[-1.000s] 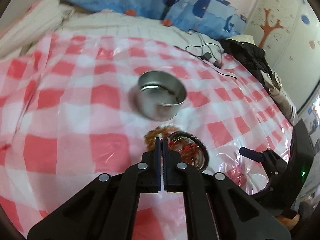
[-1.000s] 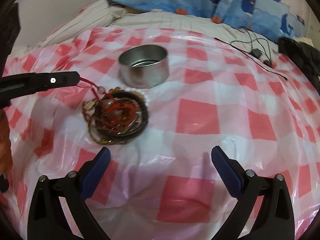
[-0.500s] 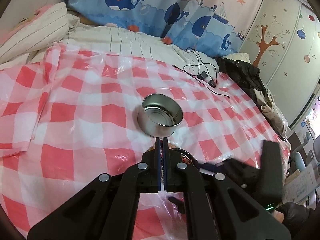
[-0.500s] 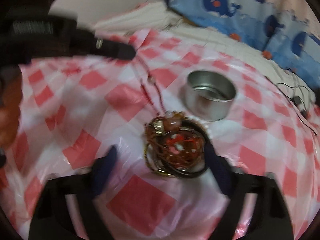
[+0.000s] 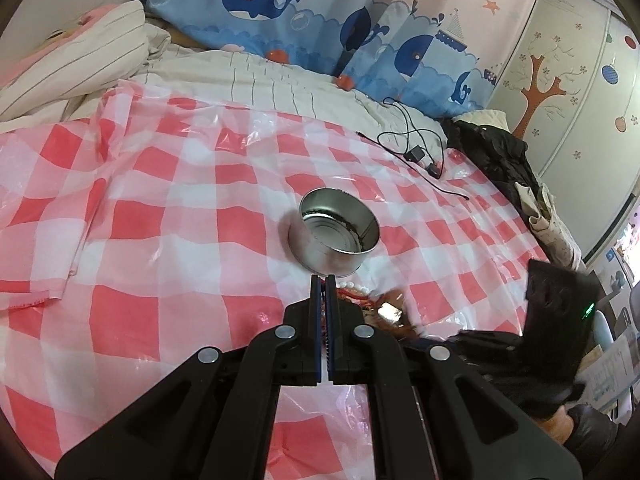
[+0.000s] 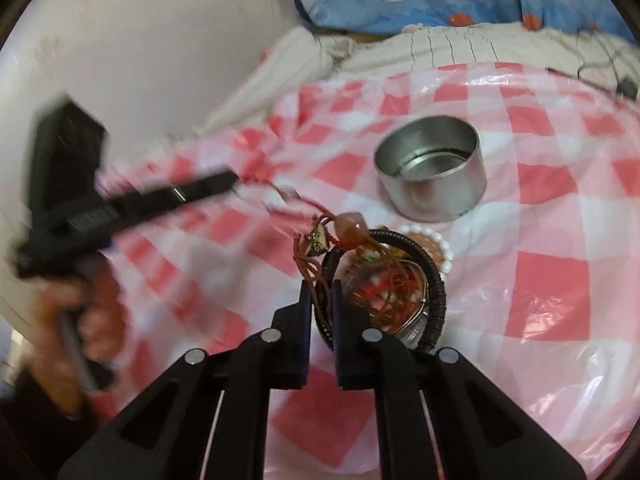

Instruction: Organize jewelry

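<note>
Two grips on one tangle — your left gripper (image 6: pixel 230 179), clamped shut, holds the red cord (image 6: pixel 280 194); your right gripper (image 6: pixel 320 292) is closing on brown strands of the jewelry heap (image 6: pixel 384 280) beside the round metal tin (image 6: pixel 434 174). Pull apart and something snaps.

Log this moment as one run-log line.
left gripper: shut on red cord | right gripper: closing on black bangle in pile | tin: upright beyond the pile

Red-and-white checked plastic sheet (image 5: pixel 168 216), silver tin (image 5: pixel 336 240), white bead bracelet (image 6: pixel 434 246)
</note>
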{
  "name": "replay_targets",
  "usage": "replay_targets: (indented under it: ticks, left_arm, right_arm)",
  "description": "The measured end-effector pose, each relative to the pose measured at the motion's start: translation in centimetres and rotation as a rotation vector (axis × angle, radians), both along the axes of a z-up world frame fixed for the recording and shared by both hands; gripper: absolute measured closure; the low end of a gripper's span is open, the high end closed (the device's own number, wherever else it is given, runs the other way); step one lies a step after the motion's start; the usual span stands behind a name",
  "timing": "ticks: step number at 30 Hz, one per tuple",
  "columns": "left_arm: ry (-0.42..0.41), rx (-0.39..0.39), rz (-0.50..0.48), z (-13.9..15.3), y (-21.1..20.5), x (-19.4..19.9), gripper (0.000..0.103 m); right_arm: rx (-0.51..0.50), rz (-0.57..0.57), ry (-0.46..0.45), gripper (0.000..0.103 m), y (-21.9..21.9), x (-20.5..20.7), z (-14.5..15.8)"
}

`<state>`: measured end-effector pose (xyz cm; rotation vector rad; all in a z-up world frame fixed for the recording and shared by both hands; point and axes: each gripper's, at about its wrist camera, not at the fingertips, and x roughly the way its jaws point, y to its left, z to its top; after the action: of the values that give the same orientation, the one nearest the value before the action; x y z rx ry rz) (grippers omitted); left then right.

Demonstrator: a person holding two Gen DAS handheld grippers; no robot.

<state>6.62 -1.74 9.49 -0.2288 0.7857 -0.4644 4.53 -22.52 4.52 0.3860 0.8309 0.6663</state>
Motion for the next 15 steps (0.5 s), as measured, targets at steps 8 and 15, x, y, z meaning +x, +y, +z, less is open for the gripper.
replay_targets:
  ticks: [8, 15]
  left_arm:
    - [0.019, 0.01, -0.002, -0.8, -0.2, 0.3, 0.102]
    - [0.022, 0.011, -0.002, -0.9, -0.2, 0.3, 0.102]
  right_arm:
    - [-0.068, 0.052, 0.078, 0.091, 0.3, 0.5, -0.2]
    - [-0.246, 0.055, -0.033, 0.051, 2.9, -0.8, 0.7]
